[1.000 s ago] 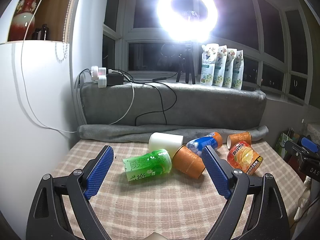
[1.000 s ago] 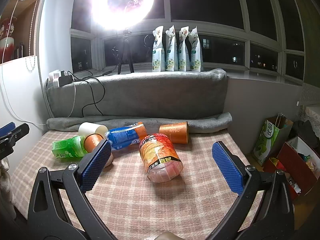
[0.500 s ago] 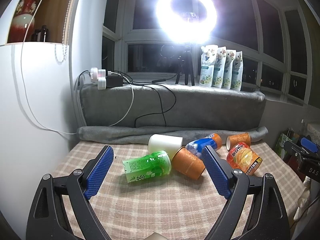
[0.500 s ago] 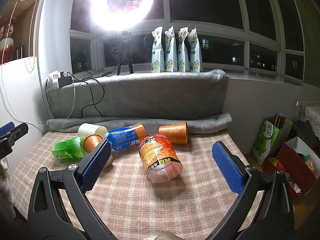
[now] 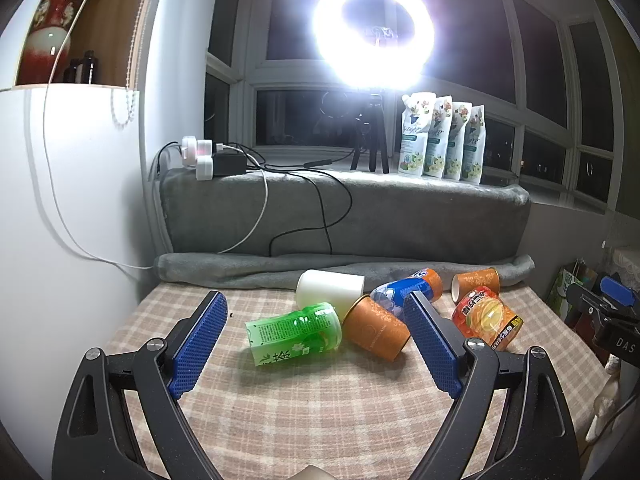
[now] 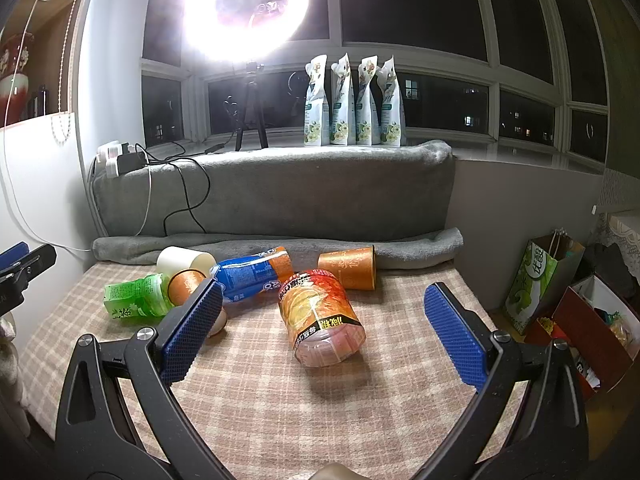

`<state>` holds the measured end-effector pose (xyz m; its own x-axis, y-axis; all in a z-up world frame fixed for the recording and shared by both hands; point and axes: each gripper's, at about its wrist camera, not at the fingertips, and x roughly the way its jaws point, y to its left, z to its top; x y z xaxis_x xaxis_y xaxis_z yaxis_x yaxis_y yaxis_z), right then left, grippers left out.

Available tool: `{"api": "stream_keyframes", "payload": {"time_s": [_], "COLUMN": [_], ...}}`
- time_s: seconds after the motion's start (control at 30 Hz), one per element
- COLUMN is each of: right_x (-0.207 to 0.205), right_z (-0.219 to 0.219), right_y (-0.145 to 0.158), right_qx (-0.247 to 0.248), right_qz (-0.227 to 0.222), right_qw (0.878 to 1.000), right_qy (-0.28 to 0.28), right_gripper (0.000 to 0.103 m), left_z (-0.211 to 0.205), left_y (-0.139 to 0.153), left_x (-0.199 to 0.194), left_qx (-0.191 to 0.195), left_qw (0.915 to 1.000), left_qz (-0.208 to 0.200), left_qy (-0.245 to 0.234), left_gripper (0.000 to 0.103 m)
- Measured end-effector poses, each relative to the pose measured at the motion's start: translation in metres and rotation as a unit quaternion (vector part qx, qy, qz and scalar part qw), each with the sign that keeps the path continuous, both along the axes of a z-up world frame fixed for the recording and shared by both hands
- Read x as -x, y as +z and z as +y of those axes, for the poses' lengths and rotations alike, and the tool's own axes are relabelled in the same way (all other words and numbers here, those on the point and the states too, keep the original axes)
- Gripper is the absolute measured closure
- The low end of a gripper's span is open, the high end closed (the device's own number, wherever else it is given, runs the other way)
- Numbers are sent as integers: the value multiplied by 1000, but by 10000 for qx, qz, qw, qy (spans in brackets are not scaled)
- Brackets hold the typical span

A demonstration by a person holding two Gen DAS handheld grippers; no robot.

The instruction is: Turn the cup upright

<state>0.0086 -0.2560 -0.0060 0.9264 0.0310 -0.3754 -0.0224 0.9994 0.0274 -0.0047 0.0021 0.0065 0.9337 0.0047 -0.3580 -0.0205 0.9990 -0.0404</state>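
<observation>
Several cups and bottles lie on their sides on a checked cloth. An orange paper cup (image 5: 376,330) lies against a green bottle (image 5: 294,334) and a white cup (image 5: 330,289). A second orange cup (image 5: 476,282) lies by the grey roll; it also shows in the right wrist view (image 6: 348,267). My left gripper (image 5: 316,340) is open and empty, short of the green bottle. My right gripper (image 6: 320,334) is open and empty, with an orange-labelled jar (image 6: 322,318) lying between its fingers' line of sight.
A blue-and-orange bottle (image 6: 252,276) lies among the cups. A grey padded ledge (image 6: 276,196) with cables and a power strip (image 5: 208,158) backs the surface. A ring light (image 5: 374,34) and pouches (image 6: 354,102) stand on the sill. Bags (image 6: 540,286) sit right.
Both views have shifted very slightly; the objects sit a touch higher in the left wrist view. Nothing on the cloth has moved and both grippers stay open.
</observation>
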Motion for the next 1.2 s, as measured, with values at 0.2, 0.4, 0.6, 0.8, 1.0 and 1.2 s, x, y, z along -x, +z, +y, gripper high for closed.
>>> {"api": "stream_keyframes", "payload": {"time_s": [0.2, 0.4, 0.6, 0.8, 1.0, 1.2], "right_x": [0, 0, -1, -4, -8, -7], "right_z": [1, 2, 3, 4, 6, 10], "right_y": [0, 0, -1, -2, -2, 0], "right_qx": [3, 7, 10, 9, 4, -84], "right_qz": [2, 6, 6, 11, 14, 91], "right_qw": [10000, 10000, 10000, 10000, 10000, 9999], "right_qy": [10, 8, 12, 10, 12, 89], "right_gripper": [0, 0, 0, 0, 0, 0], "left_z": [0, 0, 1, 4, 7, 11], "left_y": [0, 0, 1, 2, 1, -3], "left_x": [0, 0, 1, 0, 1, -3], "left_qx": [6, 8, 39, 104, 133, 187], "left_qw": [10000, 10000, 10000, 9999, 9999, 9998], "left_qz": [4, 2, 4, 9, 8, 73], "left_qy": [4, 0, 12, 17, 26, 41], "left_gripper": [13, 13, 13, 13, 13, 13]}}
